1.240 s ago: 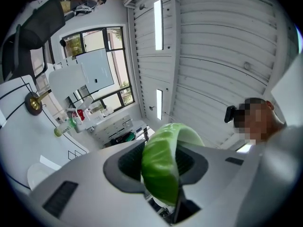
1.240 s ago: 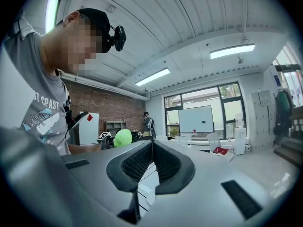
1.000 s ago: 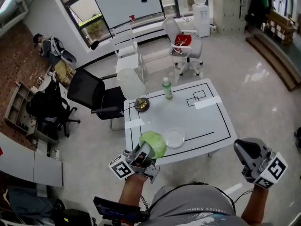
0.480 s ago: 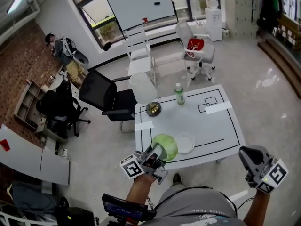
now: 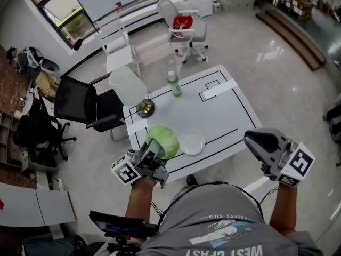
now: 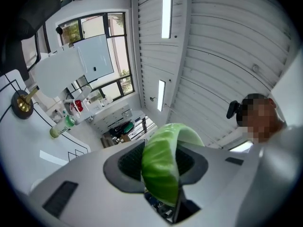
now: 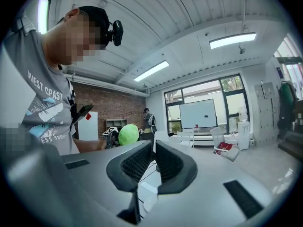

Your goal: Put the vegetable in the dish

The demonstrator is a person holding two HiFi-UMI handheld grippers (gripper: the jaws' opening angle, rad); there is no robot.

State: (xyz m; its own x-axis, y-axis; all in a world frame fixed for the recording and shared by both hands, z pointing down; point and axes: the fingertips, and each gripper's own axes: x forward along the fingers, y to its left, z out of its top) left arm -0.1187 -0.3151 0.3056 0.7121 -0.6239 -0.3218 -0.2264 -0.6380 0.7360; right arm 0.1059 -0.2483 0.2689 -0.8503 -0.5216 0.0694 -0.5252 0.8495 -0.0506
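my left claw (image 5: 153, 154) clenched on the cabbage (image 5: 164, 141) | cabbage held over the table (image 5: 224, 111) near edge, just left of the dish (image 5: 191, 142) (not in it yet) | my right claw (image 5: 257, 141) closed on nothing, off to the right

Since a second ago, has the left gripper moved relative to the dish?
Yes, slightly. The left gripper carried the vegetable forward, away from the person: now level with the dish, still at its left.

The person's grey T-shirt (image 7: 45, 103) reads "WEST COAST" above a partly hidden "SUMM".
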